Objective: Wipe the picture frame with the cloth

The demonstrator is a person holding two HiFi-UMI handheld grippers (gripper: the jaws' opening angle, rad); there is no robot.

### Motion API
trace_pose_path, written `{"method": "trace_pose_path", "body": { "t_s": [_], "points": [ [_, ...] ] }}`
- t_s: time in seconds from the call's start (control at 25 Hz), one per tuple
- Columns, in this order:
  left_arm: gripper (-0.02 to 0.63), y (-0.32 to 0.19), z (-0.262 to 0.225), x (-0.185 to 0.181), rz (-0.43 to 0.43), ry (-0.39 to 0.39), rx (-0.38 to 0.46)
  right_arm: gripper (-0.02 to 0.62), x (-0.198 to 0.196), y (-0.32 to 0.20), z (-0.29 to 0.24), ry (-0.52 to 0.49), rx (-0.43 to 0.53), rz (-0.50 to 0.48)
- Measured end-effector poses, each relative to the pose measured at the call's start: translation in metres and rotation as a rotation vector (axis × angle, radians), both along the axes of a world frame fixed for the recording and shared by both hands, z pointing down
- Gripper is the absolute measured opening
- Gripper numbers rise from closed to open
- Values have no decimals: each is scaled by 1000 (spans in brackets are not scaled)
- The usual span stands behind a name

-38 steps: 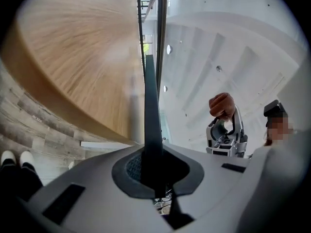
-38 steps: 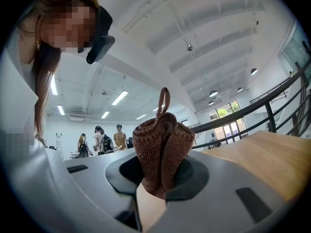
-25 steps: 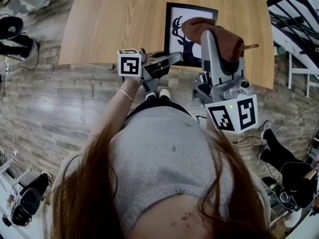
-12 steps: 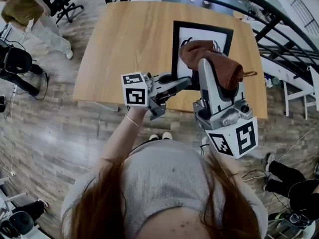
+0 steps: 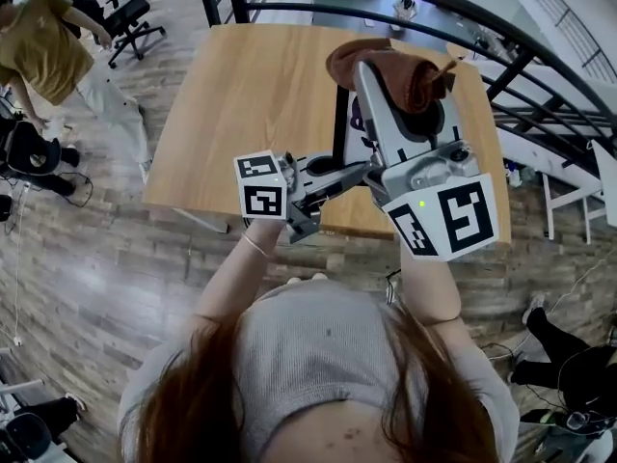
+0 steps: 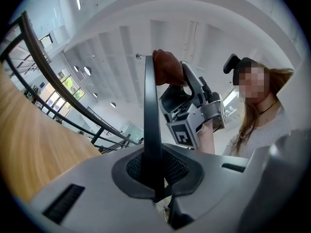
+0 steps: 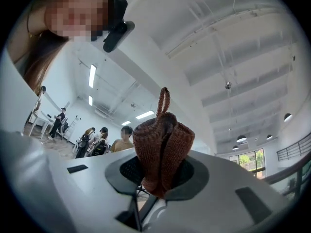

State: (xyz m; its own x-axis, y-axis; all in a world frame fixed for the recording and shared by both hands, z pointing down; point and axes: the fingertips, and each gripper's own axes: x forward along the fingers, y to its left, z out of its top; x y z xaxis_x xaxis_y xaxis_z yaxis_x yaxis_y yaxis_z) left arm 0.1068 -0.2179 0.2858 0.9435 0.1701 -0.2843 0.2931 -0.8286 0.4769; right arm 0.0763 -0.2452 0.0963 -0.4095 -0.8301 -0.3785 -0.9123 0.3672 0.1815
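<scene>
**Coach:** Your left gripper (image 5: 359, 170) is pinched almost fully closed on the frame (image 5: 340, 128). The frame stands up from its jaws, clear of the table (image 5: 241, 95). Your right gripper (image 5: 384, 93) is clamped on the bunched cloth (image 5: 359, 58), and the cloth sits at the frame's upper end.

**Spotter:** In your left gripper view the cloth looks right against that top edge, though I can't say whether it presses yet. I'd judge you're at the very start of the wipe.

**Coach:** So lead with the loose fold, not the gripper's tips. Draw it down the picture face in long strokes toward your left jaws. Hold the left grip firm: you have a thin rim at one end only, so a hard push could lever the frame round or out.

**Spotter:** Mind what's below you. The table is bare pale wood, so a drop lands on a hard top, or past its near edge on the plank floor (image 5: 96, 249). A dark railing (image 5: 521, 56) runs behind the table. A person (image 5: 43, 37) stands by an office chair (image 5: 130, 13) far to your left. A few people (image 7: 102, 139) are gathered well off across the hall.
</scene>
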Motion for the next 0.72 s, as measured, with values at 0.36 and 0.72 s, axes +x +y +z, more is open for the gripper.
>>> {"method": "trace_pose_path", "body": {
  "t_s": [0.36,0.72],
  "points": [
    [26,3,-9,-1,-14,19,12,97,-3,6,38,27,-112,-20],
    [26,4,-10,-1,-16,3,-13,97,-5,17,69,26,-216,-46]
  ]
}}
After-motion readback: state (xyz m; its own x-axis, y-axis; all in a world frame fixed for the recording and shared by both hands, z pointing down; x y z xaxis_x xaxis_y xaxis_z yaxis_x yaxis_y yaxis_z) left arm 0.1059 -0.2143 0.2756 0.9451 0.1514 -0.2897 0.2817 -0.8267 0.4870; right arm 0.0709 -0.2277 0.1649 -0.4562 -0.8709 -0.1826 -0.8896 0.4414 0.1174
